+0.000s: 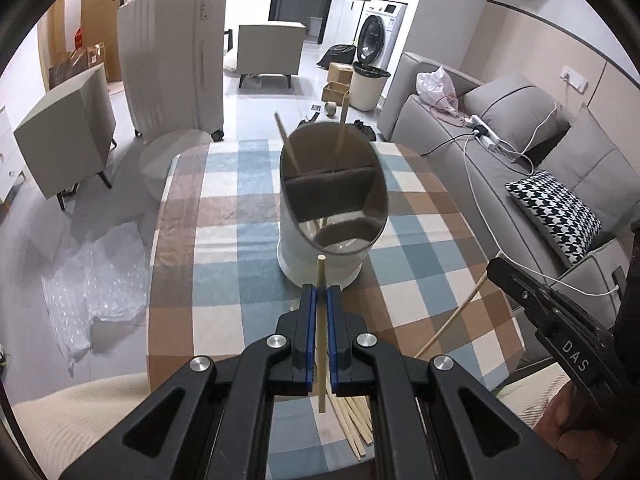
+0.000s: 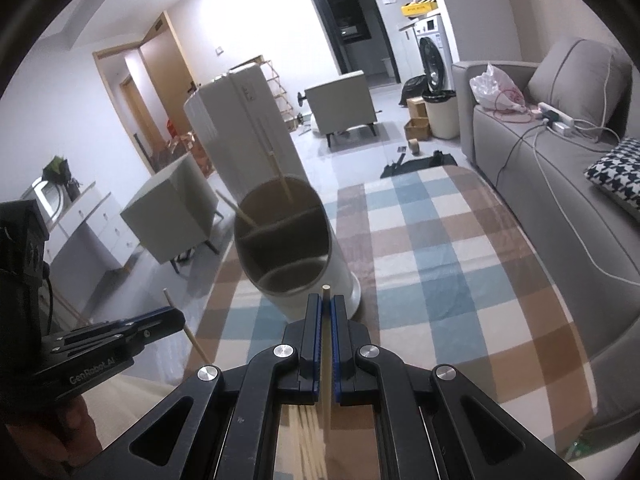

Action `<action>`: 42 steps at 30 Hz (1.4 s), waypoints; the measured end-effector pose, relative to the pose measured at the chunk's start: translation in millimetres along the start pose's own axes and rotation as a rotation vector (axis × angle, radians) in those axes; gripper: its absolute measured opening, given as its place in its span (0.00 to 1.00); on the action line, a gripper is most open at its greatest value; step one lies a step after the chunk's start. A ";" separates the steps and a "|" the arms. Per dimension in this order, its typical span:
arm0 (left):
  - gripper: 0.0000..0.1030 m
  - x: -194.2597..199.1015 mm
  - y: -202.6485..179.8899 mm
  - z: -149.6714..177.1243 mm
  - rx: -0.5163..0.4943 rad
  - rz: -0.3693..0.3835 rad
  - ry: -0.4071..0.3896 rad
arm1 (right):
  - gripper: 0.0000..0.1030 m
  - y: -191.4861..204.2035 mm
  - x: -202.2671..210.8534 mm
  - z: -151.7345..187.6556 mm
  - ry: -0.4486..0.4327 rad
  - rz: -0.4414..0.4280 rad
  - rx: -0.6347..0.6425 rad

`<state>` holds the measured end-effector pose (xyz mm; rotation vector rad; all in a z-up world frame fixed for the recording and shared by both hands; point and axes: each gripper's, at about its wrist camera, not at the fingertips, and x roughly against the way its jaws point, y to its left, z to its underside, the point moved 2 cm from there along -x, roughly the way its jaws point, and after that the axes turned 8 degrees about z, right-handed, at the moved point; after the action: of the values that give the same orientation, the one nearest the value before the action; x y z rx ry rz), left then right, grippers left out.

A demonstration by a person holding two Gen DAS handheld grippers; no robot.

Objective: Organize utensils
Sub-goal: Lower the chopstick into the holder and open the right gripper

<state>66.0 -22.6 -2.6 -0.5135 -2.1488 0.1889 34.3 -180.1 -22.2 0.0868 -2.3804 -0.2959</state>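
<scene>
Gripping one chopstick [image 1: 320,320] each, both grippers hang above the checked tablecloth [image 1: 224,216]. The left gripper [image 1: 321,292] clamps its stick lengthwise between the blue pads, tip aimed at the white divided holder [image 1: 320,248] ahead. The right gripper [image 2: 327,300] pinches its chopstick [image 2: 326,344] likewise, pointing forward at the holder. Two chopsticks [image 1: 286,140] lean in the far compartment; loose ones [image 1: 356,428] lie below.

My table [image 1: 224,216] wears a checked cloth; on it stand the white utensil holder [image 1: 320,256] (divided inside) and a loose pile of chopsticks [image 1: 356,420] near me
</scene>
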 end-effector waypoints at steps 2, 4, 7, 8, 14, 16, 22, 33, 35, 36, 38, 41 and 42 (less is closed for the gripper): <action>0.01 5.5 -1.6 -7.5 -0.004 0.007 -0.007 | 0.03 -0.3 6.1 -6.8 -0.019 -0.004 -0.005; 0.01 12.3 -2.9 -18.0 -0.002 0.020 -0.019 | 0.03 -0.1 12.2 -16.2 -0.041 -0.011 -0.007; 0.01 23.0 -3.7 -38.7 0.008 0.032 -0.044 | 0.03 -0.4 17.1 -35.3 -0.070 -0.016 -0.017; 0.01 26.7 -3.6 -46.2 0.018 0.044 -0.053 | 0.03 -0.6 17.8 -39.8 -0.077 -0.014 -0.020; 0.01 45.9 -8.0 -94.8 0.014 0.071 -0.140 | 0.03 -0.2 18.5 -86.3 -0.125 -0.028 -0.017; 0.01 49.0 -7.2 -112.1 0.021 0.086 -0.157 | 0.03 0.4 17.0 -103.4 -0.141 -0.036 -0.020; 0.01 46.8 -4.3 -157.8 -0.009 0.083 -0.210 | 0.03 11.5 5.3 -153.6 -0.182 -0.062 -0.006; 0.01 3.8 10.9 -180.0 -0.045 0.114 -0.213 | 0.03 45.2 -33.8 -194.7 -0.214 -0.094 0.076; 0.01 -0.1 11.5 -180.7 -0.055 0.105 -0.217 | 0.03 48.6 -44.2 -192.4 -0.201 -0.093 0.092; 0.01 -3.5 12.2 -181.5 -0.062 0.100 -0.215 | 0.03 48.9 -46.1 -190.4 -0.200 -0.088 0.097; 0.01 -10.0 13.3 -179.2 -0.064 0.103 -0.204 | 0.03 50.6 -52.7 -186.0 -0.191 -0.088 0.106; 0.01 -18.5 17.2 -175.7 -0.057 0.104 -0.181 | 0.03 50.3 -62.3 -182.0 -0.175 -0.081 0.115; 0.01 -19.6 18.8 -174.5 -0.051 0.103 -0.177 | 0.03 50.2 -65.0 -181.0 -0.169 -0.082 0.116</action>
<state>222.1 -23.2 80.0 -0.6593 -2.3048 0.2456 205.7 -156.0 75.4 0.2215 -2.5651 -0.2110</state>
